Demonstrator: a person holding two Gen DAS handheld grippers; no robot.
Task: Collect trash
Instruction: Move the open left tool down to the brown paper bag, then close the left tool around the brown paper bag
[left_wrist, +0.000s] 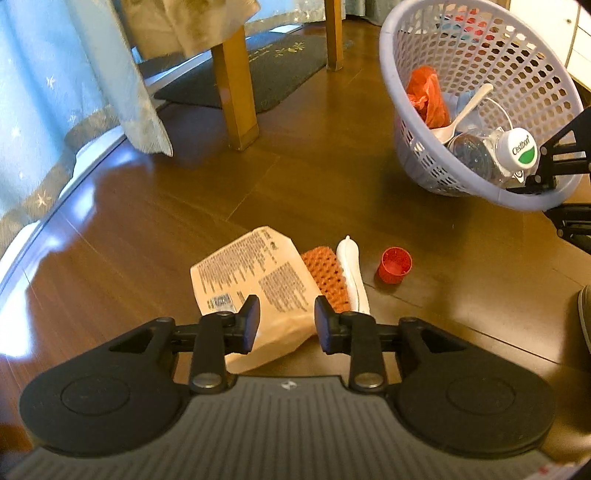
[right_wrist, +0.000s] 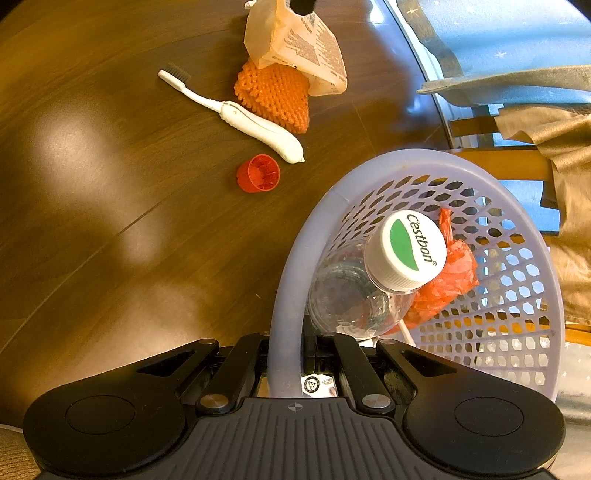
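While right gripper (right_wrist: 291, 354) clamps basket (right_wrist: 291, 280) — paper bag (left_wrist: 255, 280) between left gripper (left_wrist: 286, 321) fingers.

Two near downward views, shared floor (left_wrist: 147, 221)

A dark patterned doormat (left_wrist: 258, 70) lies on the brown wooden floor (left_wrist: 147, 229) behind a wooden furniture leg (left_wrist: 234, 92); pale blue star-printed curtain (left_wrist: 48, 92) hangs left of that leg.

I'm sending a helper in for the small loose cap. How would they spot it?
Start at the lavender basket held by the right gripper. On the brown floor beside it lies trash; the red cap sits apart, by the white toothbrush handle's thick end. It alone is small, round and red.
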